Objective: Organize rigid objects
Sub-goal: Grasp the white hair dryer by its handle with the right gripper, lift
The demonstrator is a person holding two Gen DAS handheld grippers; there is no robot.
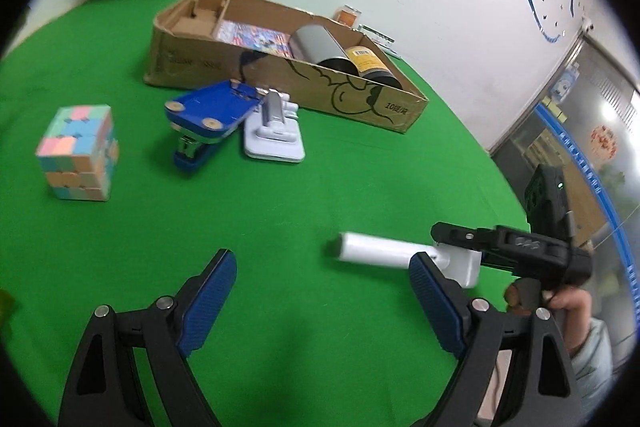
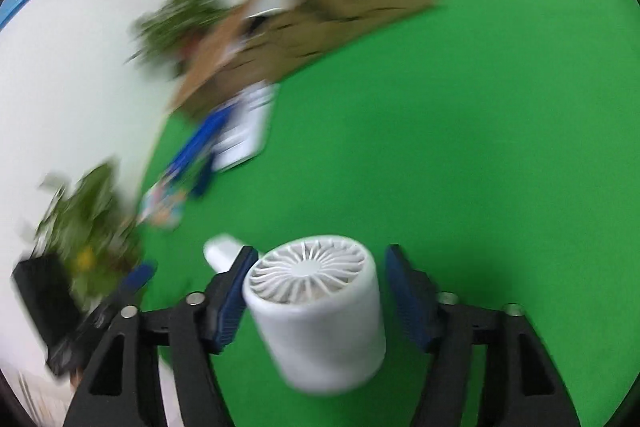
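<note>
White fan (image 2: 320, 311) betw. right tongs (image 2: 320, 293), left pad touching, right apart.

- The left wrist view looks forward and down along its own fingers (image 1: 216, 279), low over the green counter (image 1: 280, 211), toward the cardboard box (image 1: 224, 67) by the wall.
- The right wrist view, blurred and tilted, sits close above the counter (image 2: 460, 147).
- Both views share the box (image 2: 320, 23) and the white fan (image 2: 320, 311) (image 1: 384, 255).
</note>
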